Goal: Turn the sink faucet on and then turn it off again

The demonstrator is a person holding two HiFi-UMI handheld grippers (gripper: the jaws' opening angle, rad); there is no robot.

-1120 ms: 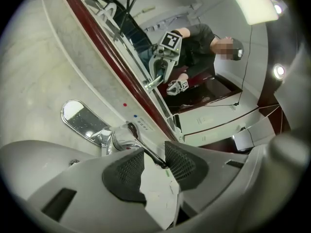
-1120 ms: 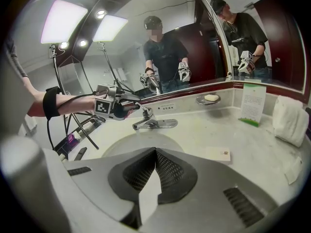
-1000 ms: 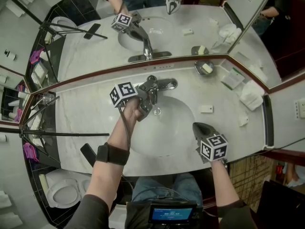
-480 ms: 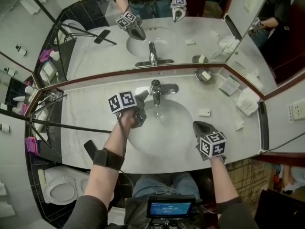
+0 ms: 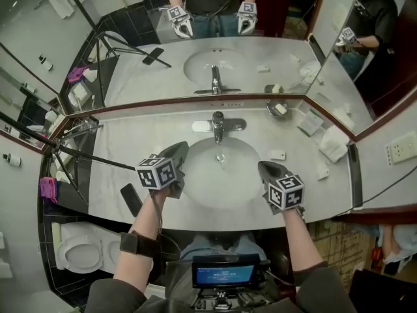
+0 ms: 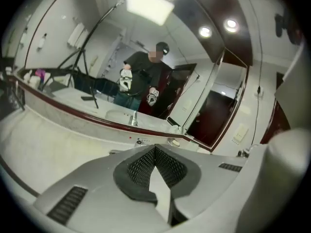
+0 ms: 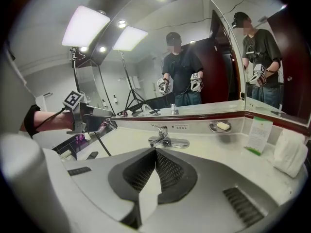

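The chrome faucet (image 5: 218,126) stands at the back of the white sink (image 5: 195,188), and I see no water stream from it. It shows again in the right gripper view, where the faucet (image 7: 163,138) rises just beyond my jaws. My left gripper (image 5: 180,149) hovers over the sink's front left rim, well clear of the faucet. Its jaws have just been closing and now stand shut with nothing between them (image 6: 155,148). My right gripper (image 5: 263,167) hangs over the sink's front right rim, shut and empty (image 7: 155,151).
A soap dish (image 5: 279,109) sits right of the faucet. A small white box (image 5: 278,154) and folded towels (image 5: 332,143) lie further right. A black flat object (image 5: 130,199) lies on the counter's left front. A tripod leg (image 5: 85,155) crosses the left counter. A toilet (image 5: 78,253) stands below left.
My left gripper has come off the faucet handle, drawn back to the sink's front left and shut its jaws. The right gripper has stayed shut and lifted a little.
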